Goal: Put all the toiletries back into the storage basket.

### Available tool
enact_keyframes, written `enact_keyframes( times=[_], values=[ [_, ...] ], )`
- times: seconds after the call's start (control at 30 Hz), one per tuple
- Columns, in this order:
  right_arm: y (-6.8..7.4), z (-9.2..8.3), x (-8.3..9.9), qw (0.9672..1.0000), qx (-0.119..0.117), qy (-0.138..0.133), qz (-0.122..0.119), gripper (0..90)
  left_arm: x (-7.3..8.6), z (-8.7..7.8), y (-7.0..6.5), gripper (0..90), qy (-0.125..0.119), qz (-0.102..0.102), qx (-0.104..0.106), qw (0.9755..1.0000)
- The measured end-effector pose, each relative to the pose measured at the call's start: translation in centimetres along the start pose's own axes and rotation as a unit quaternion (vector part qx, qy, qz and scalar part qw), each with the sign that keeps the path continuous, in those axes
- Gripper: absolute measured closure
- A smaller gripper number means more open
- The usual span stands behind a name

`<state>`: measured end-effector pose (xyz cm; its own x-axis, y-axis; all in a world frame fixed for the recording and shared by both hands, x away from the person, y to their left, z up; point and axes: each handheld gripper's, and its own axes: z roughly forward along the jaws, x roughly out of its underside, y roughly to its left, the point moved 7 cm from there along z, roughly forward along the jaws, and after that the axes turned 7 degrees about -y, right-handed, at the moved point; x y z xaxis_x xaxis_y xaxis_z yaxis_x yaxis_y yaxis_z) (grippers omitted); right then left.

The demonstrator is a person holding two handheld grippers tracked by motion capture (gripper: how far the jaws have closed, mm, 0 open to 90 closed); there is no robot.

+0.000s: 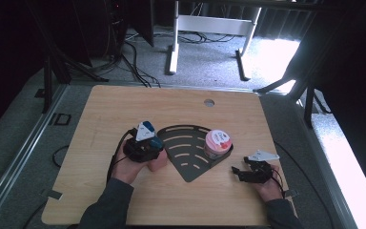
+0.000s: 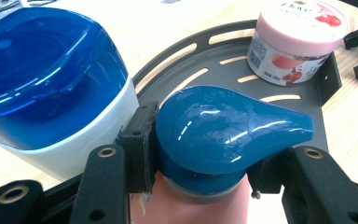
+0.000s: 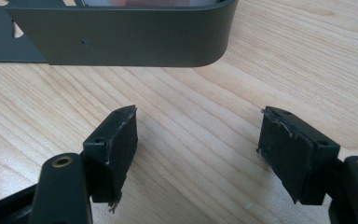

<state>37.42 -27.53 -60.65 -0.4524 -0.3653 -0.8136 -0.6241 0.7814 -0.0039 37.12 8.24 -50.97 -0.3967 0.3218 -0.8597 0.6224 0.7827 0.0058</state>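
The left gripper [image 2: 205,154] clamps the teal-capped pink bottle [image 2: 228,128] between its jaws, beside the blue-lidded white container [image 2: 46,79].

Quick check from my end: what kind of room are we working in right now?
Probably a lab or recording workspace, not a home: a bare wooden table with a cable port, loose cables across grey carpet, a white desk frame behind, and dark curtains around.
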Motion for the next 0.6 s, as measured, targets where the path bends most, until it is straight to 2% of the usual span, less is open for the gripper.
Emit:
enact_keyframes(
  times=[0.6],
  values=[
    [-0.02,0.01,-0.01,1.0,-0.001,0.0,-0.001,27.5,-0.15,-0.18,-0.21,52.7,0.009,0.011,0.006,0.9999]
  ],
)
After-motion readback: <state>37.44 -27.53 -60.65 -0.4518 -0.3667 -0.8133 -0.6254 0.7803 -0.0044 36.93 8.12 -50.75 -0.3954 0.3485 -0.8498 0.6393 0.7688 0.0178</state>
